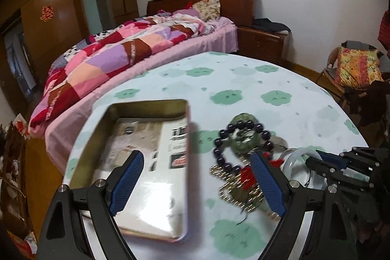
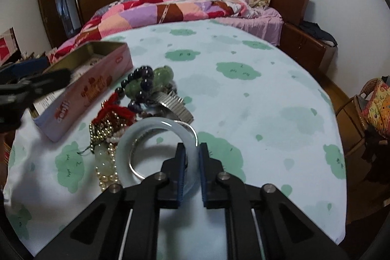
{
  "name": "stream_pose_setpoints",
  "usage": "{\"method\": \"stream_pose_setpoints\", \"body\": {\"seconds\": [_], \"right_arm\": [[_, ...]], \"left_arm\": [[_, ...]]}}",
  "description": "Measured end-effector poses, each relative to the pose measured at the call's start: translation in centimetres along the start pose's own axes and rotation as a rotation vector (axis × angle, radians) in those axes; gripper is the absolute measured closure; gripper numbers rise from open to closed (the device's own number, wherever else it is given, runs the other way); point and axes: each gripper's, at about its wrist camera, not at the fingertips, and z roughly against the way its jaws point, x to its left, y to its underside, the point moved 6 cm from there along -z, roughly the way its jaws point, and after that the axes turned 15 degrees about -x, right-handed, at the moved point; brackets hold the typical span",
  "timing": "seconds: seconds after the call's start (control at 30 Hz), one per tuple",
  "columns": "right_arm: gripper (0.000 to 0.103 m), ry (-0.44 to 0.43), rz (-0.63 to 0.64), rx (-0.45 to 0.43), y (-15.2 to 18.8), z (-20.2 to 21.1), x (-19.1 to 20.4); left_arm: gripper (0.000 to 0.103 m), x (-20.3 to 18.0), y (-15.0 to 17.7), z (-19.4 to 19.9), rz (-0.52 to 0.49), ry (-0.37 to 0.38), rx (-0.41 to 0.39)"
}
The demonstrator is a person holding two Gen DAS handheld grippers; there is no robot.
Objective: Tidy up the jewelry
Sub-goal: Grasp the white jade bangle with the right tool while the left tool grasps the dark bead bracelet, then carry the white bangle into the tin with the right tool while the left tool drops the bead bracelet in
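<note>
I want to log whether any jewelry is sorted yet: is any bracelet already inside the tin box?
No. The tin box holds only printed paper, while the dark bead bracelet lies on the tablecloth beside it.

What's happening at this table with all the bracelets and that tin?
A person with a gripper in each hand is sorting jewelry. The right gripper has its jaws closed on the rim of a white bangle that lies beside the jewelry pile. The left gripper hangs open between the open tin and the pile. The tin holds only a printed leaflet.
</note>
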Motion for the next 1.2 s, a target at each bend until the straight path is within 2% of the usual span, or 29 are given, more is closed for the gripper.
{"method": "stream_pose_setpoints", "body": {"seconds": [0.23, 0.5, 0.57, 0.63, 0.67, 0.73, 0.8, 0.9, 1.2], "right_arm": [[0.091, 0.039, -0.013, -0.021, -0.6, -0.2, -1.8], [0.091, 0.045, -0.034, -0.038, -0.8, 0.3, -3.4], [0.091, 0.040, -0.039, -0.042, -0.8, 0.4, -3.5], [0.091, 0.034, -0.043, -0.046, -0.8, 0.5, -3.5], [0.090, 0.032, -0.045, -0.050, -0.8, 0.5, -3.5], [0.090, 0.029, -0.046, -0.055, -0.9, 0.7, -3.5], [0.090, 0.028, -0.048, -0.061, -0.9, 0.9, -3.6], [0.090, 0.029, -0.049, -0.068, -1.0, 1.1, -3.7], [0.090, 0.021, -0.034, -0.091, -1.7, 1.8, -3.1]], "left_arm": [[0.014, -3.2, -1.0, -3.1, -0.020, 0.044, 0.029], [0.014, -5.9, -0.2, -6.5, -0.054, 0.045, 0.082], [0.022, -6.0, 0.2, -7.0, -0.064, 0.037, 0.096], [0.045, -6.1, 0.6, -7.4, -0.065, 0.051, 0.117], [0.051, -6.0, 0.8, -7.4, -0.061, 0.060, 0.124], [0.073, -6.0, 1.0, -7.2, -0.048, 0.089, 0.134], [0.083, -6.0, 0.8, -6.5, -0.047, 0.112, 0.120], [0.090, -5.7, 0.6, -5.5, -0.028, 0.144, 0.110], [0.090, -3.6, -1.7, -1.5, 0.016, 0.189, 0.017]]}}
